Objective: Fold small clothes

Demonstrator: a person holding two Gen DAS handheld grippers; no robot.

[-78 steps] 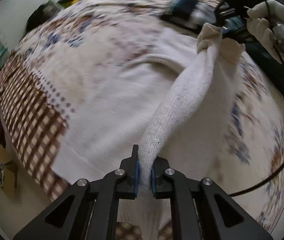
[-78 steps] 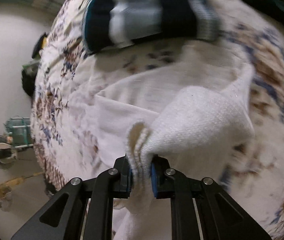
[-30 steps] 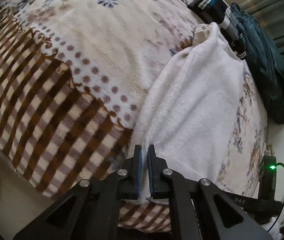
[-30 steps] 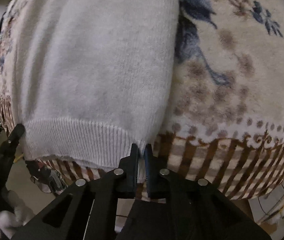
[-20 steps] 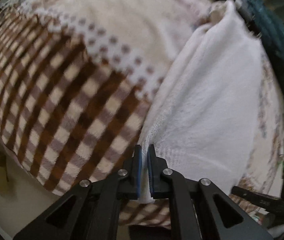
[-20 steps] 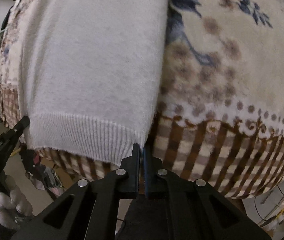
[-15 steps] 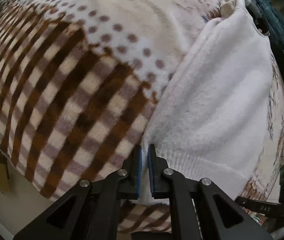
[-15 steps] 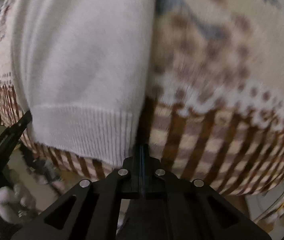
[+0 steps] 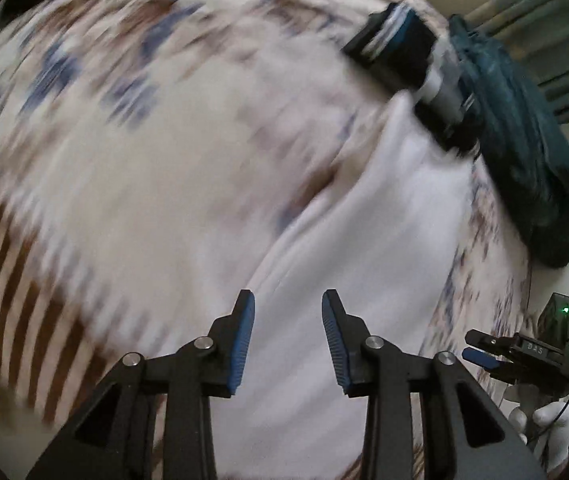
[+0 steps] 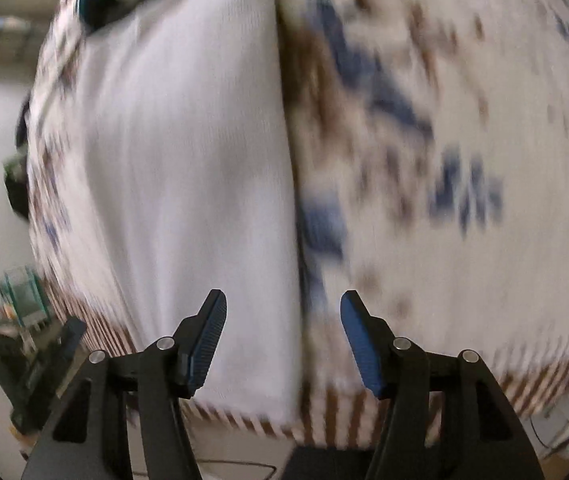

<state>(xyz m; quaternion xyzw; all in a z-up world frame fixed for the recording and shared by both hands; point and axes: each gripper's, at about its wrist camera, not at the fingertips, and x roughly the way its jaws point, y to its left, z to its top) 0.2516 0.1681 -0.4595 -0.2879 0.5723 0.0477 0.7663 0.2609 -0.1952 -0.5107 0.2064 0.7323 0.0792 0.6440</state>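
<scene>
A white knitted sweater (image 9: pixel 368 240) lies flat as a long folded strip on the patterned blanket (image 9: pixel 132 168). It also shows in the right wrist view (image 10: pixel 180 168), with its ribbed hem near the blanket's checked edge. My left gripper (image 9: pixel 287 332) is open and empty above the sweater's near end. My right gripper (image 10: pixel 283 336) is open and empty over the sweater's right edge near the hem. The right gripper also shows at the lower right of the left wrist view (image 9: pixel 484 350). Both views are motion-blurred.
A folded dark striped garment (image 9: pixel 404 56) lies past the sweater's far end, with a dark teal garment (image 9: pixel 524 152) beside it. The blanket (image 10: pixel 444 160) has a brown checked border at its near edge. Clutter stands on the floor at the left (image 10: pixel 24 312).
Both grippers have opened and let go of the sweater's hem corners. They have lifted back from the hem, and the sweater now lies free on the blanket.
</scene>
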